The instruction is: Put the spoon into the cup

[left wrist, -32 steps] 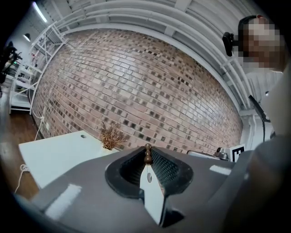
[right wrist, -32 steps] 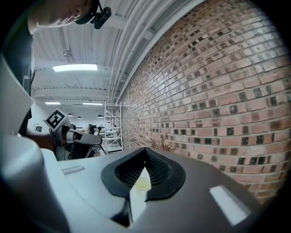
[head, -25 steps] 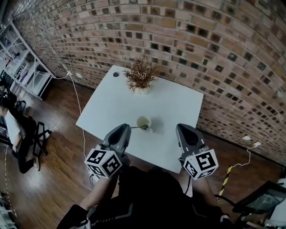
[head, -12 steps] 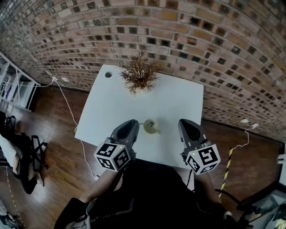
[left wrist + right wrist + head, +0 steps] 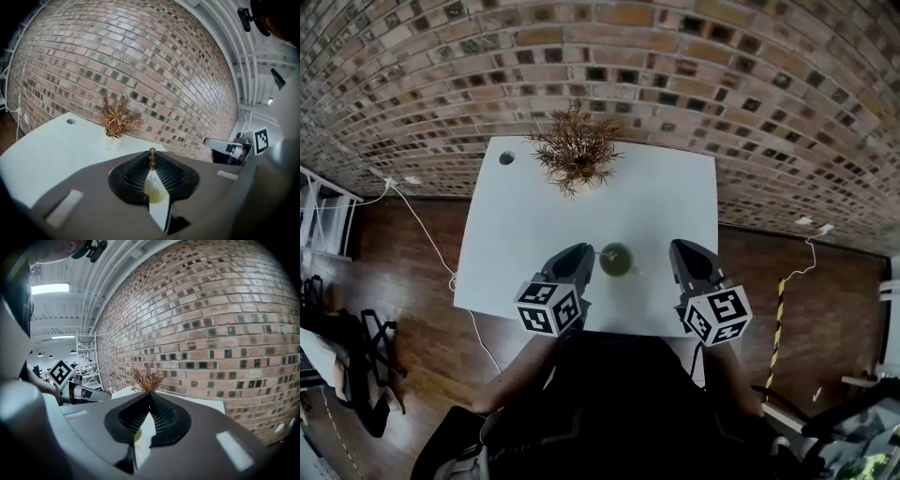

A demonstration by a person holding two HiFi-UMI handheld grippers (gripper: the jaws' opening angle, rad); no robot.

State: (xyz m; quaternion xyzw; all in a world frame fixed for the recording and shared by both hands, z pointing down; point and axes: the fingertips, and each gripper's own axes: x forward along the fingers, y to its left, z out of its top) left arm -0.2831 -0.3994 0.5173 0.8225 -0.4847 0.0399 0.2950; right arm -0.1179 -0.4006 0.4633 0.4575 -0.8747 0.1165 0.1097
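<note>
A pale green cup (image 5: 616, 260) stands on the white table (image 5: 525, 216) near its front edge, between my two grippers. My left gripper (image 5: 586, 253) is just left of the cup, shut on the spoon (image 5: 152, 158). The spoon's brown knobbed end is pinched at the jaw tips and its thin shaft runs down toward the cup (image 5: 154, 191). I cannot see whether the spoon's bowl sits inside the cup. My right gripper (image 5: 677, 249) hovers to the right of the cup, shut and holding nothing. In the right gripper view only a sliver of the cup (image 5: 137, 435) shows.
A dried plant in a white pot (image 5: 574, 150) stands at the table's far edge against the brick wall. A round hole (image 5: 506, 157) is in the far left corner. A white cable (image 5: 422, 220) runs over the wooden floor on the left.
Both grippers have come down and closer to the cup, one on each side. The head view has swung to face the table squarely. The spoon stays in the left jaws.
</note>
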